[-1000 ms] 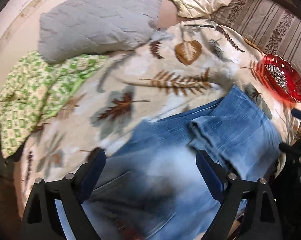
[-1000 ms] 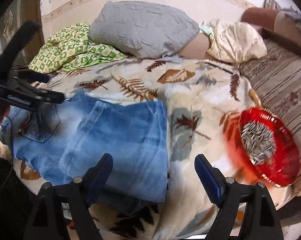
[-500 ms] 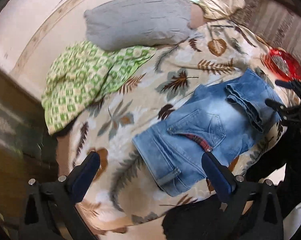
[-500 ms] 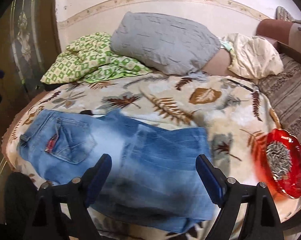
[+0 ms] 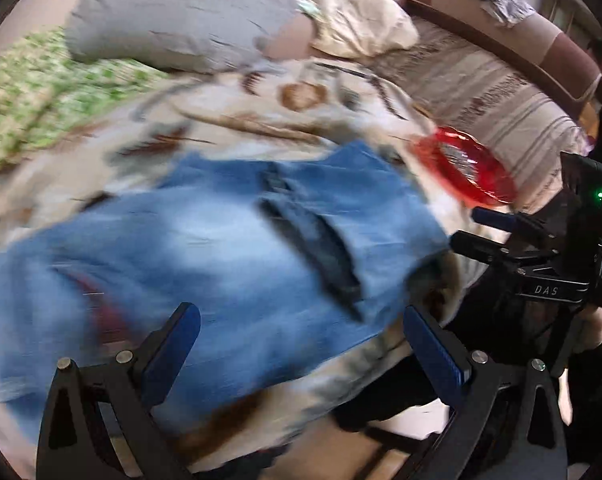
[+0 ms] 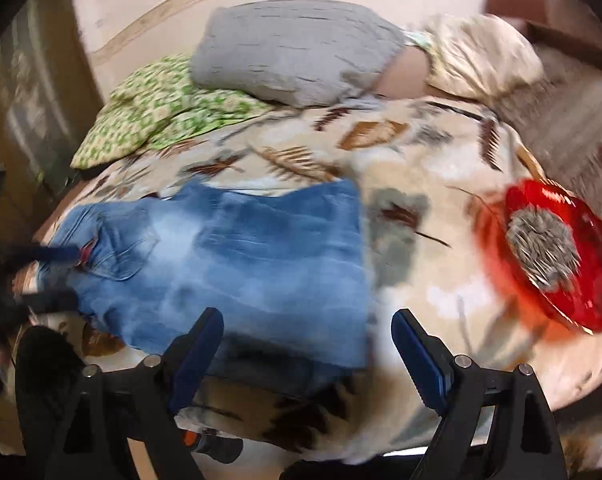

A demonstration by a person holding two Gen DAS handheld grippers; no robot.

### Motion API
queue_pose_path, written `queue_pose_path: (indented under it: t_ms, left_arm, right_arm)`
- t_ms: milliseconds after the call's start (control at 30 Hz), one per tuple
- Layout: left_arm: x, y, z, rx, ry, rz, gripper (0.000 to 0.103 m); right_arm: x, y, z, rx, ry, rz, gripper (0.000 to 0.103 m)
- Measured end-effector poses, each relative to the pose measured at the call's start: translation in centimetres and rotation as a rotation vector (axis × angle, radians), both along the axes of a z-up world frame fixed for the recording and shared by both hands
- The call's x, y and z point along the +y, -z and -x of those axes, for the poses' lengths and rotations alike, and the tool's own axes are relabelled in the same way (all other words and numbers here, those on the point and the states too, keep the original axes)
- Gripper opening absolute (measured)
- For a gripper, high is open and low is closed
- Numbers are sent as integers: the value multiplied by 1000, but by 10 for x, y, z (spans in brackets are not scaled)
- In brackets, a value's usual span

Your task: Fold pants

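Blue jeans (image 5: 229,248) lie partly folded on a leaf-patterned blanket (image 5: 237,120), legs doubled over toward the right. They also show in the right wrist view (image 6: 241,260), back pocket at the left. My left gripper (image 5: 297,344) is open and empty, hovering over the jeans' near edge. My right gripper (image 6: 307,344) is open and empty above the jeans' lower right corner. The right gripper also shows at the right of the left wrist view (image 5: 497,232). Both views are motion-blurred.
A red glass dish of sunflower seeds (image 6: 553,252) sits on the blanket right of the jeans, also in the left wrist view (image 5: 465,172). A grey pillow (image 6: 297,56), a green checked cloth (image 6: 157,108) and a cream cushion (image 6: 481,56) lie at the back.
Both grippers have swung: the left one back in close over the jeans, the right one a little to the right. The jeans lie as before. Both stay open.
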State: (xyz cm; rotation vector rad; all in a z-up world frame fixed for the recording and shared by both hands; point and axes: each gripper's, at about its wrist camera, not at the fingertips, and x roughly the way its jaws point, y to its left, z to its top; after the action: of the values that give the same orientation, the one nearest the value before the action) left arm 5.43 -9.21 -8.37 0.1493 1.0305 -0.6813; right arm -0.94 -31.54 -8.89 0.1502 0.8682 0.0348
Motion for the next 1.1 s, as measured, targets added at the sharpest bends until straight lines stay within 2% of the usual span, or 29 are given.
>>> queue_pose_path:
  t_ms: [167, 233, 267, 300, 333, 367, 400, 533, 633, 700, 867, 1000, 1067, 1100]
  left_arm:
    - [-44, 19, 2, 1, 22, -3, 101]
    - [-55, 24, 3, -7, 48, -8, 91]
    - [-63, 28, 4, -25, 66, -36, 79]
    - [-67, 31, 4, -32, 77, -60, 63]
    - [-72, 37, 4, -27, 91, -90, 52]
    - [-73, 43, 3, -12, 99, -106, 40]
    - [-73, 48, 2, -4, 99, -114, 39]
    - [-69, 53, 10, -39, 130, -124, 34]
    - [-65, 55, 13, -35, 144, -128, 26]
    - [-62, 57, 16, -31, 143, -126, 18]
    - [-58, 60, 17, -28, 127, -120, 16]
    - [-56, 53, 18, -22, 133, -110, 16]
    - [-46, 35, 16, -20, 109, -72, 20]
    - [-42, 26, 12, -33, 90, -60, 33]
  right_arm:
    - [-18, 12, 4, 44, -5, -29, 88]
    - [-21, 18, 3, 48, -24, -56, 86]
    - [-22, 19, 2, 47, -29, -65, 80]
    - [-22, 22, 0, 50, -32, -78, 73]
    - [-22, 25, -2, 59, -31, -86, 57]
    - [-23, 30, -6, 74, -31, -99, 47]
    - [-22, 35, -9, 85, -43, -116, 44]
    - [-15, 44, -10, 87, -53, -58, 33]
    - [-23, 45, -9, 90, -31, -70, 17]
    - [-29, 46, -8, 94, -14, -83, 15]
    - [-26, 50, -9, 105, -13, -46, 13]
    - [-29, 48, -8, 103, -12, -54, 13]
    - [-29, 39, -6, 87, -27, -63, 14]
    - [-29, 34, -5, 75, -32, -63, 14]
